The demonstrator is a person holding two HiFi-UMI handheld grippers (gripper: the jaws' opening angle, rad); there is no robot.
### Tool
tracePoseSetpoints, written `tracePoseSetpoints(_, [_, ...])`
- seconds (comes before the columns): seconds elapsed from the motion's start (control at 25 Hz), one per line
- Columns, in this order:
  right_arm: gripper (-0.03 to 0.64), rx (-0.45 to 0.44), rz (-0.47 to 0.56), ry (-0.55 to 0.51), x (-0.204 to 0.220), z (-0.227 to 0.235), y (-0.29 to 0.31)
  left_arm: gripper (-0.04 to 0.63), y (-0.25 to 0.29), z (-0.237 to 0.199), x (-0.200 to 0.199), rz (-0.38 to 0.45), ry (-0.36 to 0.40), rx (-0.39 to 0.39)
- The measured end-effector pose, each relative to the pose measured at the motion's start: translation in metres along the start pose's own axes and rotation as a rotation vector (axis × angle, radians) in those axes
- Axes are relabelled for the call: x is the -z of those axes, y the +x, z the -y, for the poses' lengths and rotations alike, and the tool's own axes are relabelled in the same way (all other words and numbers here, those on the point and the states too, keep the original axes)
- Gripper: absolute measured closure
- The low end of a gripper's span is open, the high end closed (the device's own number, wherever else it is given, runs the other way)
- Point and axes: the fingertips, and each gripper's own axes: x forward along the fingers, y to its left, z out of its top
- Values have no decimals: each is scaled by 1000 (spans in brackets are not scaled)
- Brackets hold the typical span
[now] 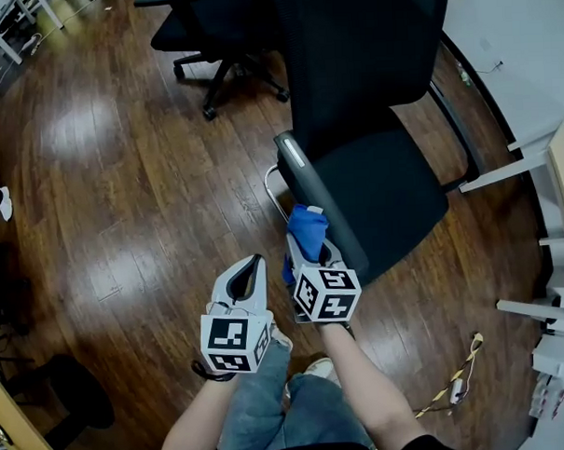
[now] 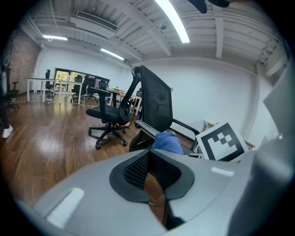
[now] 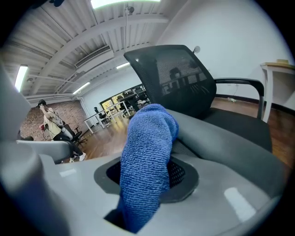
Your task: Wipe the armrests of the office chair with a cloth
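Note:
A black office chair with a mesh back [image 1: 358, 48] stands in front of me in the head view. Its near armrest [image 1: 318, 194] runs toward me, and the far armrest [image 1: 455, 133] lies beyond the seat. My right gripper [image 1: 311, 251] is shut on a blue cloth [image 1: 307, 228], which rests against the near end of that armrest. In the right gripper view the cloth [image 3: 150, 156] stands up from the right gripper [image 3: 147, 177] and presses on the grey armrest [image 3: 221, 143]. My left gripper [image 1: 245, 279] hangs to the left of it, shut and empty, apart from the chair. The left gripper [image 2: 152, 173] looks toward the cloth [image 2: 167, 142].
A second black office chair [image 1: 208, 36] stands behind on the wooden floor [image 1: 121, 180]. White desk legs [image 1: 531, 162] are at the right edge. A yellow-white cable [image 1: 457, 375] lies on the floor at lower right. My jeans-clad legs [image 1: 271, 406] are below the grippers.

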Motion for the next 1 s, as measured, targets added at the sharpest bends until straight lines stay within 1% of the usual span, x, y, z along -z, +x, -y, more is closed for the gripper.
tracePoseSetpoints(0.12, [479,-8,1,-8,12,4,-21,591,-4,15,9,12,11,-5])
tracePoseSetpoints(0.24, [479,-20,-1,-20,27,8,-41,591,-12,28,21,27,-2,-15])
tracePoseSetpoints(0.6, [479,-34,8,-70,66,41,-93,592,-28,77,65,42,-5,-14])
tracePoseSetpoints(0.84, [479,-42,1,-88,97,62,-103,591,-27,97,101,40,-20,-14])
tracePoseSetpoints(1.0, [479,-37,-2,-80,118,81,-93,591,-19,97,122,43,-15,-14])
